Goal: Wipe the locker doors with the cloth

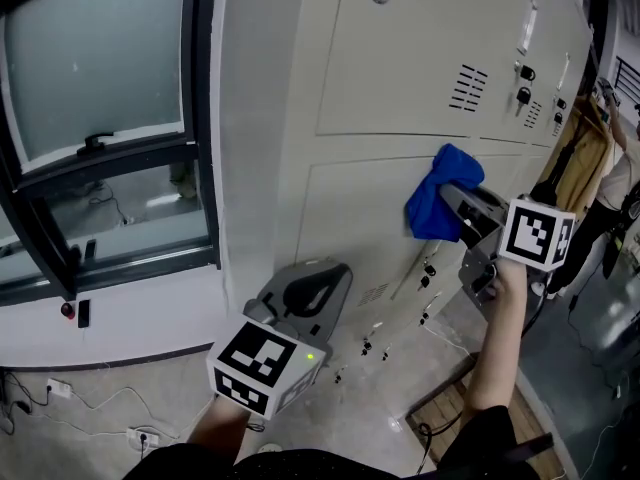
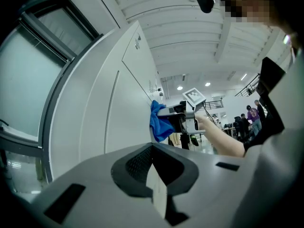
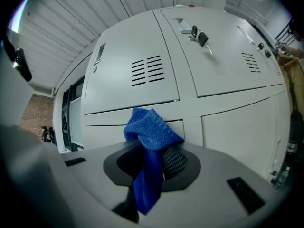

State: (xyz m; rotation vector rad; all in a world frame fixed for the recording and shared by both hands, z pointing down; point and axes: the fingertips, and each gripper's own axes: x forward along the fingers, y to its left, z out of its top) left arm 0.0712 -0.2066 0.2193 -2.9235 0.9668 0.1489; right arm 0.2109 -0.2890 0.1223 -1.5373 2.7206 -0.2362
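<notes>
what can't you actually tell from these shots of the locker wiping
- Whether the cloth touches the locker door: head view, the cloth itself covers the contact spot.
- Fingertips of the right gripper: right gripper view, wrapped by the cloth.
- Any print on the keys: head view, too small.
- Tops of the upper lockers: head view, cut off by the upper edge.

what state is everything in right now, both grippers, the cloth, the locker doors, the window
left gripper, shut, holding nothing
right gripper, shut on the blue cloth
blue cloth, bunched up, against a locker door
locker doors, those in view are shut
key, hanging in an upper door's lock
window, looks shut
</notes>
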